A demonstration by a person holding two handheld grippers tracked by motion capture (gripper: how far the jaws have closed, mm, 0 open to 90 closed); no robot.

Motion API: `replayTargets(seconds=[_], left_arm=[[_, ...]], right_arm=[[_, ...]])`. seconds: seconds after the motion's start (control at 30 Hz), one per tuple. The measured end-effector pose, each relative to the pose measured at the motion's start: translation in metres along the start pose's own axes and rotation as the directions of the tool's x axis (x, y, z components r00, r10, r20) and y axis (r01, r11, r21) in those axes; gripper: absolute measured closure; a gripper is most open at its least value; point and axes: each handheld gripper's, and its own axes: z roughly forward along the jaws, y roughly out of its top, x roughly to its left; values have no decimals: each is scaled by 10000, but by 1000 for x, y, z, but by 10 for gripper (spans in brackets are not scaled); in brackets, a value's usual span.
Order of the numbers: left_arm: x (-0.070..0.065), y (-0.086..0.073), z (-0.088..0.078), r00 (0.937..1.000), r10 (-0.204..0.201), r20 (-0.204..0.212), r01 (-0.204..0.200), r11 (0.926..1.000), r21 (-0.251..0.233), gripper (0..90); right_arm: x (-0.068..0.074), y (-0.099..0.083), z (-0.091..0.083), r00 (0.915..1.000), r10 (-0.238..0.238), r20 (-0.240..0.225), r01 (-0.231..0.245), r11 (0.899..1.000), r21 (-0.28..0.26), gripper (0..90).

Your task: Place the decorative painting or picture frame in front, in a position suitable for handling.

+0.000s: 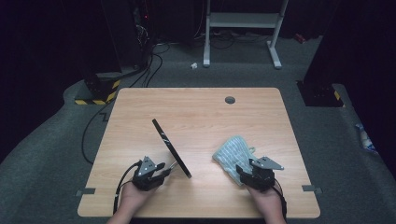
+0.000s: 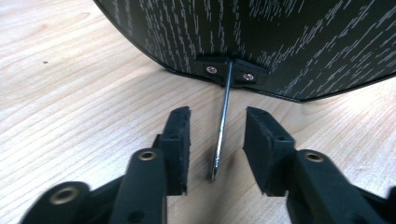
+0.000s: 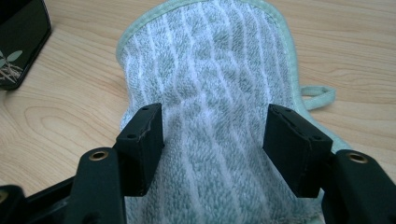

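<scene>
A thin black panel (image 1: 170,147) with pale streaks (image 2: 280,37) stands tilted on edge at the table's middle, propped by a metal rod (image 2: 224,93) fixed under a small screwed bracket. My left gripper (image 1: 166,169) sits behind it; its jaws (image 2: 218,114) stand open on either side of the rod without touching it. A green-and-white striped cloth (image 1: 231,151) with a hanging loop lies at the right. My right gripper (image 1: 245,170) is at the cloth's near end, and the cloth (image 3: 205,60) fills the gap between its pads (image 3: 215,116), gathered there.
The wooden table (image 1: 201,112) has a round grey grommet (image 1: 229,100) near its far edge. A corner of the black panel (image 3: 18,42) lies to the left of the cloth. Cables (image 1: 98,121) trail over the floor at the left, and a white frame (image 1: 243,21) stands behind.
</scene>
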Motion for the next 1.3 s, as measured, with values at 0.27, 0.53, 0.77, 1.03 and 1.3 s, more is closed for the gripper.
replayTargets(seconds=[0.27,0.53,0.77,1.03,1.3], left_arm=[[1,7,13,9997,-28,232,9,9968,797,740],[2,9,16,9997,54,246,-73,9968,790,846],[4,10,17,9998,146,107,-154,9965,823,882],[10,14,23,10000,-52,-58,57,9970,766,884],[14,18,28,9990,-359,-247,377,9963,766,884]], right_arm=[[-1,0,-1,10000,30,43,-30,10000,-14,378],[1,0,-1,10000,-40,71,41,10000,-22,380],[2,1,-2,9999,-68,91,68,10000,-41,389],[1,2,-3,9999,-51,105,53,9999,-113,382],[3,9,-3,10000,-39,40,40,9999,-115,340]])
